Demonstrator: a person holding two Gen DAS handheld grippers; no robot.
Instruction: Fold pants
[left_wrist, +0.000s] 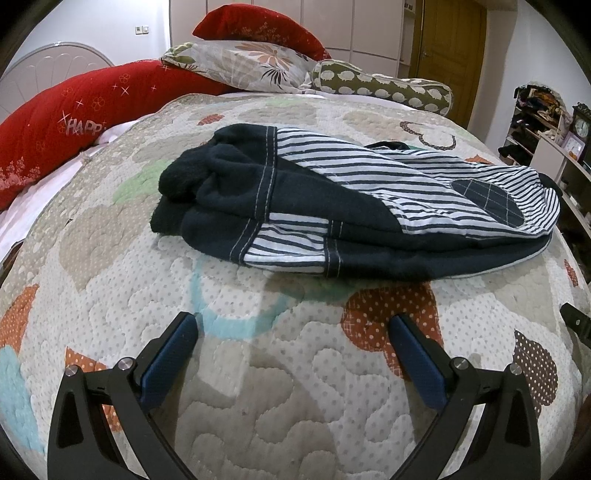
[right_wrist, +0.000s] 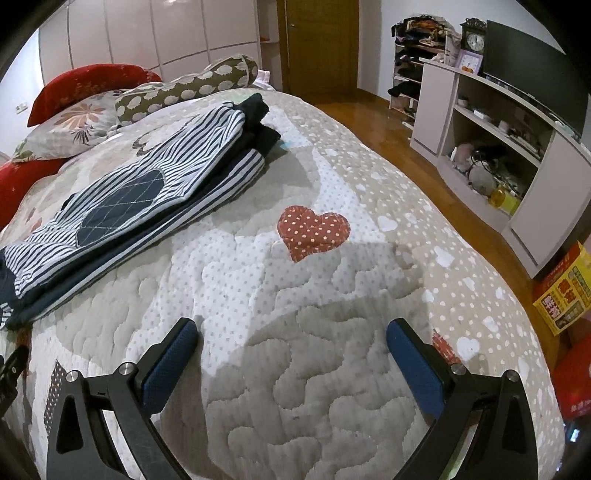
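Folded pants (left_wrist: 332, 206) lie on the quilted bed (left_wrist: 258, 387); left gripper (left_wrist: 293, 325) and right gripper (right_wrist: 291, 330) hover nearby, jaws spread, empty.

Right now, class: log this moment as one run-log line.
pants: folded on quilt | left tool: open, empty | right tool: open, empty, clear of pants

One pair of pants, two tools, four cushions on one bed.

The folded pants (left_wrist: 354, 206) lie alone; two red pillows (left_wrist: 74, 125), one floral pillow (left_wrist: 240, 66), one bolster (left_wrist: 388, 86), one clock (right_wrist: 474, 40), left tool (left_wrist: 293, 325), right tool (right_wrist: 291, 330).
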